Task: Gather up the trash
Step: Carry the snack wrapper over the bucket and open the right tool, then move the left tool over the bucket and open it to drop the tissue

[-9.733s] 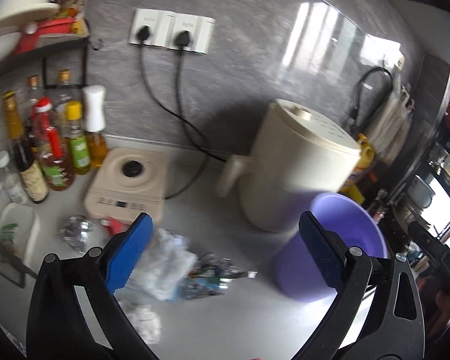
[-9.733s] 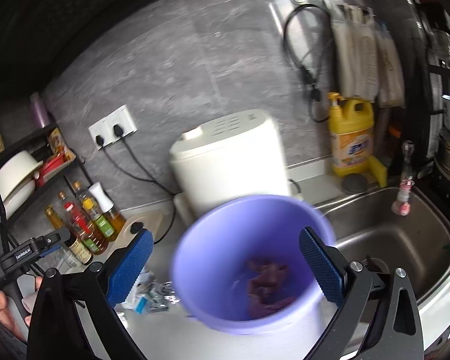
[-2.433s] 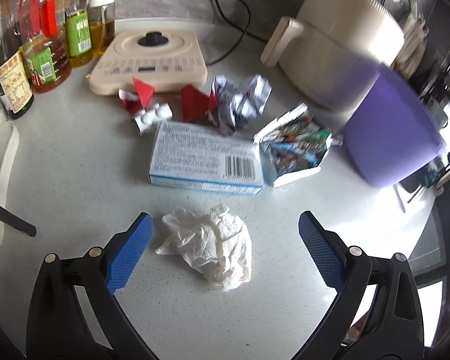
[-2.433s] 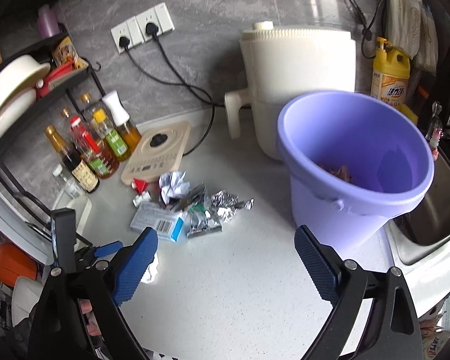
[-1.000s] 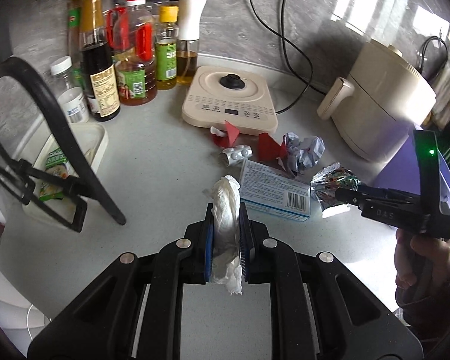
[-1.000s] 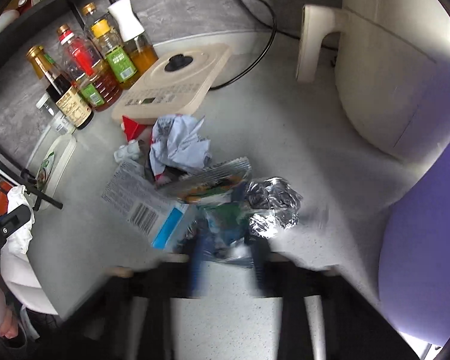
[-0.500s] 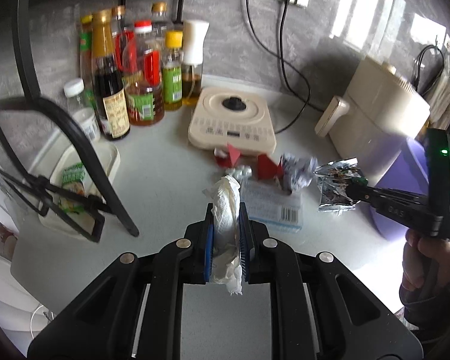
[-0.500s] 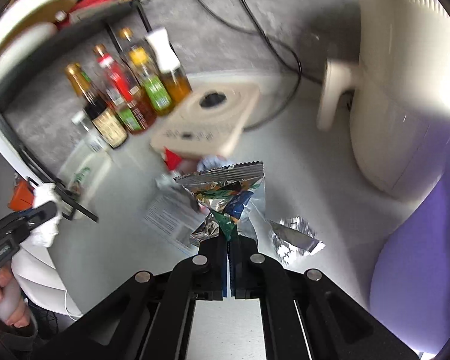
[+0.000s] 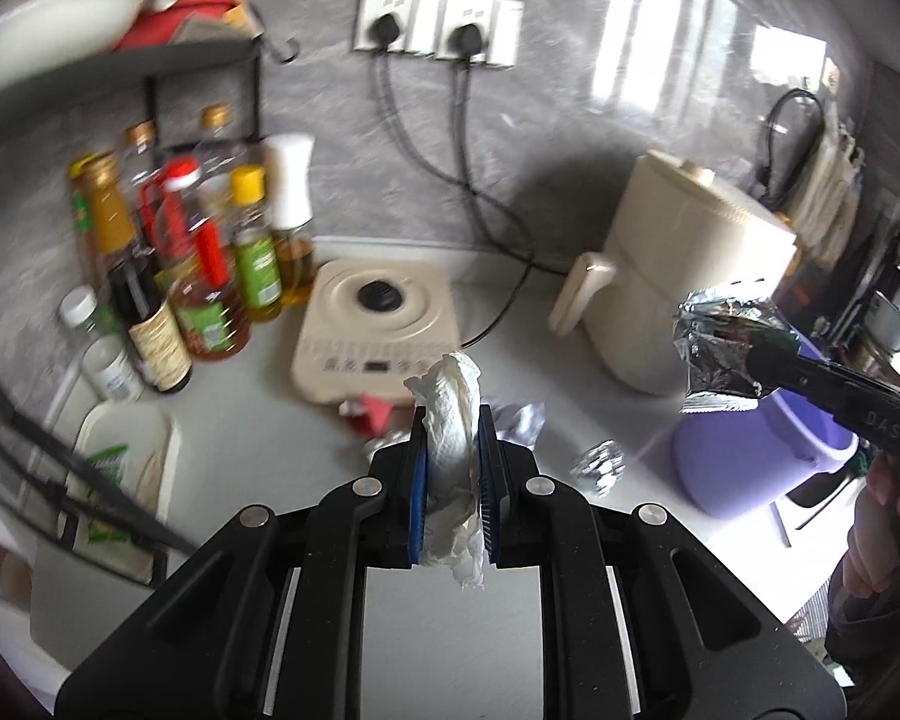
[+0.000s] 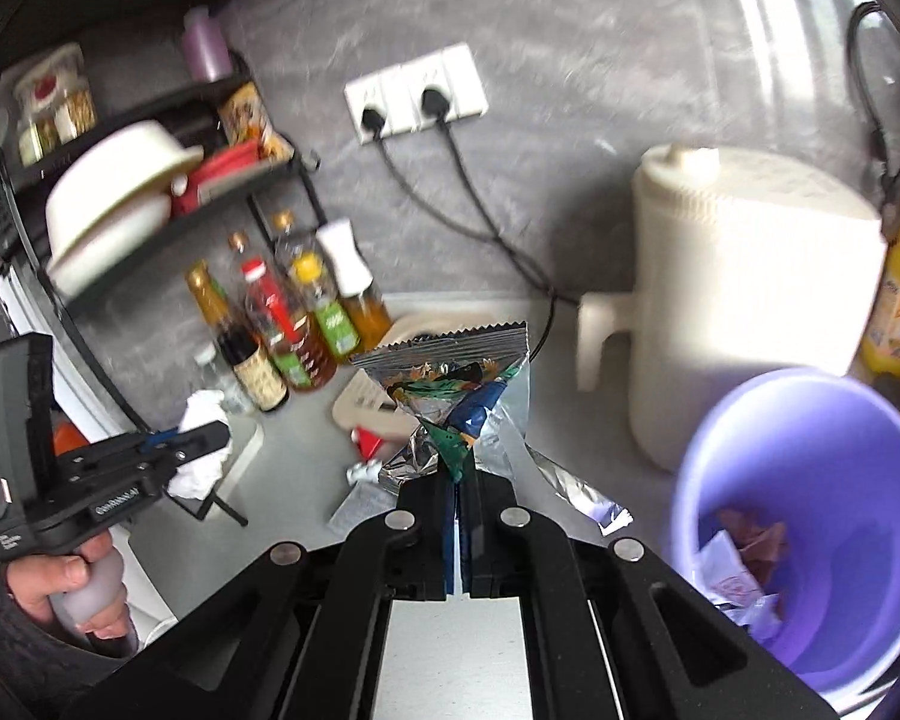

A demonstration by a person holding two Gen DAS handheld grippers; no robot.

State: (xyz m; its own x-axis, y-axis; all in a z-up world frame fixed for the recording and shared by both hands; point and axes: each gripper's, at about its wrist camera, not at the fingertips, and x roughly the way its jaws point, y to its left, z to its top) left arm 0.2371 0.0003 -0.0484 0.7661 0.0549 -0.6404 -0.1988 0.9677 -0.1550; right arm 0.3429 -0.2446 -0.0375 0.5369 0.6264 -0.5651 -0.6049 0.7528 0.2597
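Lifted higher off counter [image 9: 258,438]: left gripper [image 9: 453,468] clamped on crumpled tissue [image 9: 450,420], right gripper [image 10: 457,480] clamped on foil wrapper [image 10: 456,384], beside purple bucket [image 10: 810,516].

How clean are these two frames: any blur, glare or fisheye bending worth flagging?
Left wrist view: the bottles and shelf smear with motion blur, window glare streaks the wall, while the left tool and its tissue stay sharp. Right wrist view: the bowls blur, the white appliance is blown out, and the snack wrapper in the right tool stays crisp. Both bend at the rim.
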